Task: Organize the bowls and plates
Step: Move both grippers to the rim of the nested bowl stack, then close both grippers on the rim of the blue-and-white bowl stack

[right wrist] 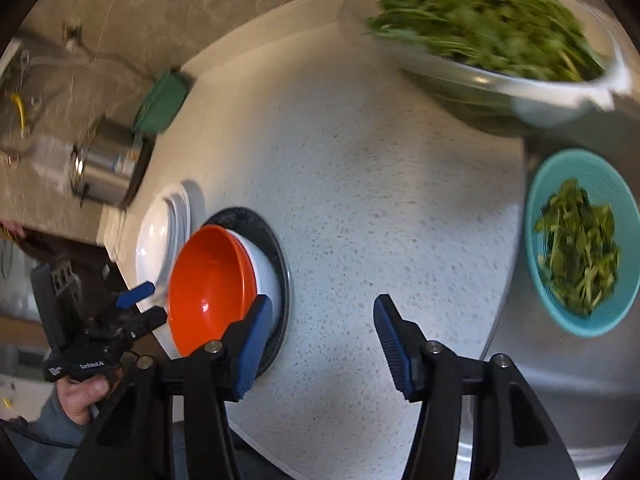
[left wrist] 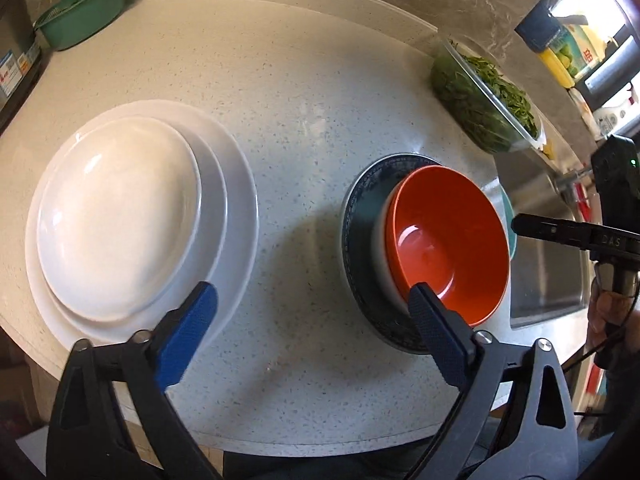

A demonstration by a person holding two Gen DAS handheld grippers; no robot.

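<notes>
An orange bowl [left wrist: 448,240] sits nested in a white bowl [left wrist: 380,256] on a dark plate [left wrist: 360,208] at the right of the speckled counter. To the left lies a stack of white plates [left wrist: 120,216]. My left gripper [left wrist: 312,294] hangs open above the bare counter between the two stacks, its right fingertip overlapping the orange bowl's near rim. In the right wrist view my right gripper [right wrist: 323,304] is open over bare counter, its left finger in front of the orange bowl [right wrist: 208,284] and the white bowl [right wrist: 264,264]. The white plates [right wrist: 156,240] show behind them.
A clear bowl of greens [left wrist: 488,96] stands at the back right. A teal colander with greens [right wrist: 580,244] sits over the steel sink [right wrist: 540,400]. A green basket [left wrist: 84,8] is at the far left corner, with a metal pot [right wrist: 108,168] beyond the counter edge.
</notes>
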